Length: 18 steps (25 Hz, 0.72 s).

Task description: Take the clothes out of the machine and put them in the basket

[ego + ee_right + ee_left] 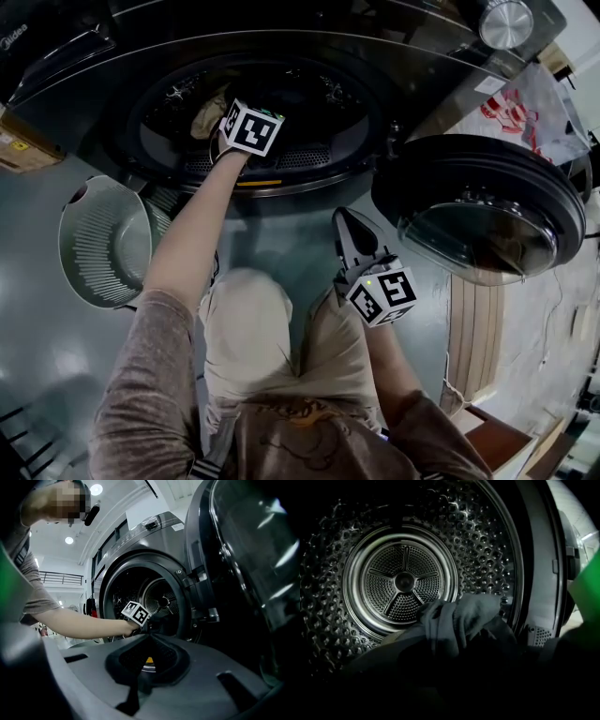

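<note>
The washing machine (309,56) stands with its round door (487,211) swung open to the right. My left gripper (234,112) reaches into the drum (403,581), its marker cube (137,612) at the opening. In the left gripper view a bunched grey garment (459,620) lies on the drum floor and rises between the dark jaws of the left gripper (454,663), which close on it. A tan piece of cloth (208,114) shows beside the cube. My right gripper (345,223) hangs shut and empty outside the machine, in front of the opening, its jaws (150,637) meeting at a point.
A pale slotted laundry basket (70,216) stands on the floor left of the machine, beside the person's left arm. The open door takes up the space to the right. A plastic bag with red print (525,112) lies beyond the door.
</note>
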### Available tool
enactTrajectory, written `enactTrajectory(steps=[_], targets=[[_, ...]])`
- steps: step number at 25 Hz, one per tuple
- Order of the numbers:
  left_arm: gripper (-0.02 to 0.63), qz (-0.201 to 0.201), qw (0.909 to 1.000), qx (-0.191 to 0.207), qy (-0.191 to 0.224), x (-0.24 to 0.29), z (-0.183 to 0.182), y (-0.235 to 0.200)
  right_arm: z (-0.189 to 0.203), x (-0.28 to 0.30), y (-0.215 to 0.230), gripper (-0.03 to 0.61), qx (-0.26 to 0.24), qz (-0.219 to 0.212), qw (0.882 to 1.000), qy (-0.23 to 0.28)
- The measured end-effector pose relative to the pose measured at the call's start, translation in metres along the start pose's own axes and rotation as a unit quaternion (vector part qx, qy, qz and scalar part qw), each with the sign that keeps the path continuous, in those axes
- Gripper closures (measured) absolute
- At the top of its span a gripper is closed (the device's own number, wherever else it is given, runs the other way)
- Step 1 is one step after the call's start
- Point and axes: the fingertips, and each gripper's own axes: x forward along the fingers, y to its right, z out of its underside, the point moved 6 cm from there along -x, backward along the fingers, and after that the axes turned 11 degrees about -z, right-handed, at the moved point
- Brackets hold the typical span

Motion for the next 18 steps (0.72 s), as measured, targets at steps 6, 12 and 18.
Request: enactTrajectory(steps=[6,12,18], targets=[[0.482,0.011,0.9977,-0.045,0.049,-0.02,0.002,0.004,-0.001,-0.004,-0.004,0.581,-0.004,-0.003,1.0,0.001],[0.488,0.025,0.9884,-0.106,0.106,-0.065,-0.009,0.002,-0.006,-0.011,0.0,0.581,-0.006,-0.005,1.0,0.004],[0.489,0.038,0.9709,-0.176,0.158,-0.123,-0.015,-0.008,-0.009,-0.016,0.003,0.581,-0.005,-0.011,1.0,0.008]])
